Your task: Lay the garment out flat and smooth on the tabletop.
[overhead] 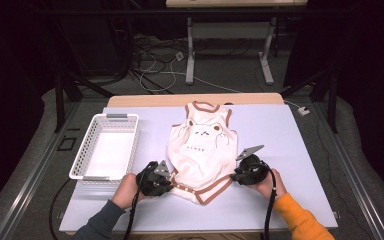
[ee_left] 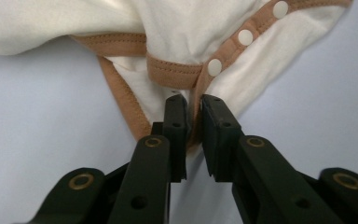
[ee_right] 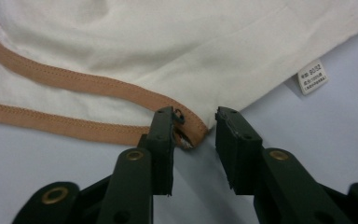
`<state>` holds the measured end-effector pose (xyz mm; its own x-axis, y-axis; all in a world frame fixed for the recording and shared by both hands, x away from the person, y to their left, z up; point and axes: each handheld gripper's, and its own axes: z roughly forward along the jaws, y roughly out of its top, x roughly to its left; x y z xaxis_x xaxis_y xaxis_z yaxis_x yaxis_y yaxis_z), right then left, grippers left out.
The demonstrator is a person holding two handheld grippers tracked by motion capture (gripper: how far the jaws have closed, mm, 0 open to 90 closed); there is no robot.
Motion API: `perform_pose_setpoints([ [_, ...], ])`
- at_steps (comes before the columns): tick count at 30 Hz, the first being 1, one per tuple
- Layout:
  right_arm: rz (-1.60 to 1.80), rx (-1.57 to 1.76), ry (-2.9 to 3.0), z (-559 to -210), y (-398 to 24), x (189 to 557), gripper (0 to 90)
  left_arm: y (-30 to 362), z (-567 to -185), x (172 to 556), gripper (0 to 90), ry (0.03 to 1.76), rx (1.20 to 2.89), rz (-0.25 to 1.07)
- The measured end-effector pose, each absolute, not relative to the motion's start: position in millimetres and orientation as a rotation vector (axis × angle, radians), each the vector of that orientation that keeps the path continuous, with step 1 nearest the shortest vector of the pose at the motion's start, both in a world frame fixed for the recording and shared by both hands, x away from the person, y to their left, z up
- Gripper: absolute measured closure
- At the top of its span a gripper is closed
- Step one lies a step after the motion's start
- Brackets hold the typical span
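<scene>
Both grippers sit at the near hem of the cream bodysuit [overhead: 200,150] spread on the table [overhead: 290,150]: left gripper [ee_left: 193,105] pinches the snap edge, right gripper [ee_right: 193,116] stands apart, so a lift could skew the garment.

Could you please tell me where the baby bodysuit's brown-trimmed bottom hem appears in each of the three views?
High view: the brown-trimmed hem lies low in the centre, between the two tools.
Left gripper view: it runs across the upper centre, just above the jaws, beside the white snaps.
Right gripper view: it crosses the left half, ending at the jaws.
Shared landmark: the brown trim itself.
</scene>
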<state>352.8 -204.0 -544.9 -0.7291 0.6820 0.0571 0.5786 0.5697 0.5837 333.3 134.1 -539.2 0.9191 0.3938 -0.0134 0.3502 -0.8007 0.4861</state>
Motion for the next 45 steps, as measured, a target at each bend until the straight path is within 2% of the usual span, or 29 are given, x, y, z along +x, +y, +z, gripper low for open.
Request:
perform_pose_setpoints([
  [7,0.894,1.065,2.635,-545,-202,350,82.5,133,-539,330,87.0,0.542,2.583,0.136],
  [13,0.865,1.04,2.603,-542,-204,350,83.8,131,-538,325,87.2,0.531,2.579,0.113],
  [20,0.827,1.053,2.556,-536,-213,350,83.9,125,-539,315,86.4,0.5,2.554,0.028],
  [22,0.828,1.057,2.565,-538,-215,351,83.8,125,-539,315,81.4,0.492,2.554,0.037],
  [24,0.825,1.059,2.568,-540,-214,352,83.6,128,-536,318,69.0,0.526,2.532,0.048],
  [25,0.818,1.055,2.567,-540,-215,352,83.6,130,-533,319,66.7,0.542,2.526,0.062],
  [26,0.818,1.055,2.562,-541,-214,352,83.5,133,-531,321,60.6,0.571,2.508,0.074],
  [30,0.797,1.041,2.567,-541,-216,354,83.4,142,-529,329,52.3,0.683,2.464,0.16],
  [33,0.782,1.049,2.558,-541,-214,353,83.4,143,-534,336,50.2,0.756,2.439,0.199],
  [39,0.737,1.052,2.535,-538,-215,353,83.5,134,-541,346,53.7,0.807,2.468,0.286],
  [42,0.751,1.052,2.533,-539,-215,354,83.5,128,-542,352,53.7,0.796,2.467,0.283],
  [45,0.733,1.065,2.541,-540,-215,355,83.5,124,-543,359,49.1,0.772,2.442,0.241],
])
